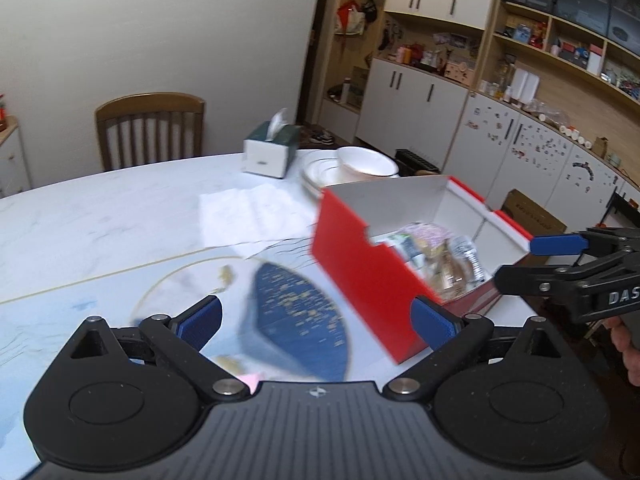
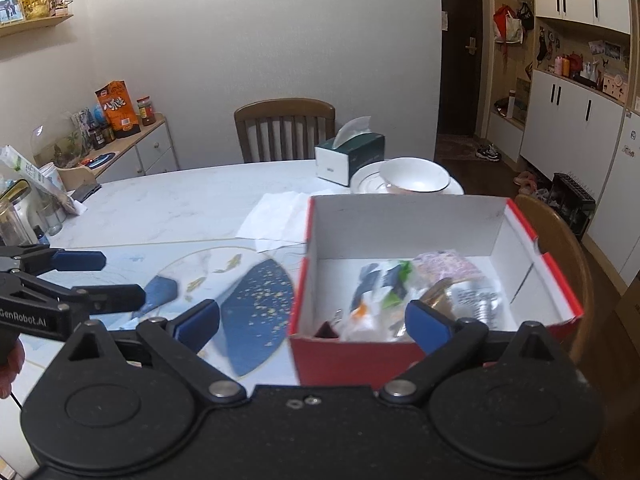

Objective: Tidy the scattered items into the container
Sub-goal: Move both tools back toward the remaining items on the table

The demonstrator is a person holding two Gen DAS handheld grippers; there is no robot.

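A red cardboard box (image 1: 360, 280) with white inner walls (image 2: 400, 220) stands open on the table. Several wrapped packets and small items (image 2: 400, 292) lie inside it, also seen as packets (image 1: 432, 256) in the left wrist view. My left gripper (image 1: 316, 320) is open over the patterned mat just left of the box, nothing between its pads. My right gripper (image 2: 314, 322) is open at the box's near wall, one finger over the box, the other over the mat. Each gripper shows in the other's view: right gripper (image 1: 532, 264), left gripper (image 2: 108, 280), both empty.
A blue-and-gold patterned mat (image 2: 256, 304) lies left of the box. Behind it are white paper napkins (image 2: 276, 216), a tissue box (image 2: 348, 156), stacked plates with a bowl (image 2: 414, 176) and a wooden chair (image 2: 284, 128). Jars and bottles (image 2: 24, 216) crowd the table's left edge.
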